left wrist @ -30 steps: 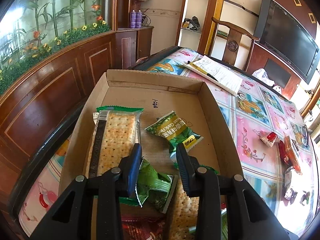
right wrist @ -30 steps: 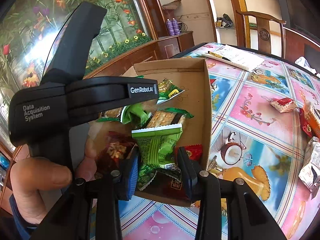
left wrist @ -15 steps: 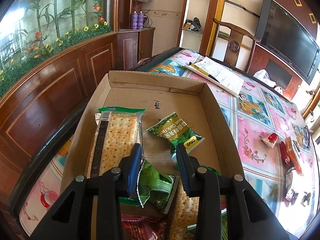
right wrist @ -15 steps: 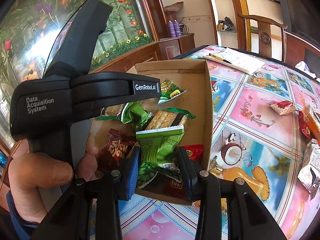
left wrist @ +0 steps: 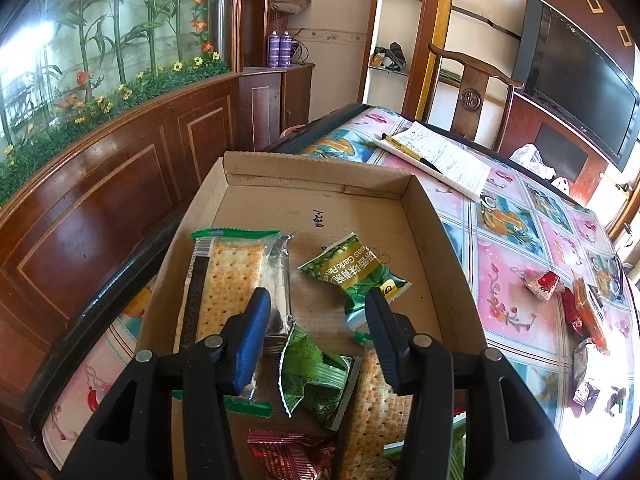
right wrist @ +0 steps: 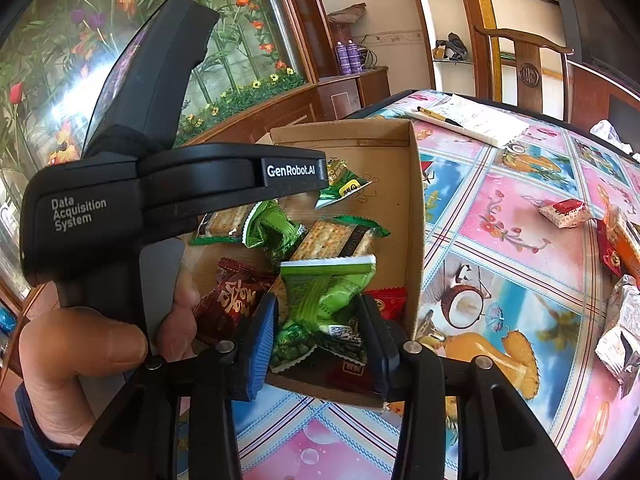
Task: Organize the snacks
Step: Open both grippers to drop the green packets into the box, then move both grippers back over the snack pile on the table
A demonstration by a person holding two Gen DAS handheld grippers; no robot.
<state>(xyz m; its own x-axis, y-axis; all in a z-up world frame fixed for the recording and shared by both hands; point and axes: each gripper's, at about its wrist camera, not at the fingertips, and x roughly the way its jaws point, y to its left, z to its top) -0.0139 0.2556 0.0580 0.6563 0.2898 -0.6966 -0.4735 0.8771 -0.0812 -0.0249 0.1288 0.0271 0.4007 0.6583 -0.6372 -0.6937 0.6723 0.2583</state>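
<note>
Tongs (left wrist: 316,314) (left, just opening) above green packet (left wrist: 316,376) in box (left wrist: 424,216).

Brown cardboard box (left wrist: 424,216), matt and a bit rough. Shiny crinkly plastic on the green pack (right wrist: 324,300) and red pack (right wrist: 232,300); clear glossy wrap on the crackers (left wrist: 228,280). Smooth, glossy, wipe-clean cloth (right wrist: 520,264) with bright pictures over the counter. Matt black plastic claws (left wrist: 316,308), blue ridged pads (left wrist: 250,344), small silver metal screws. Dark polished wood on the wall panels (left wrist: 100,208). White paper pad (left wrist: 444,156).
</note>
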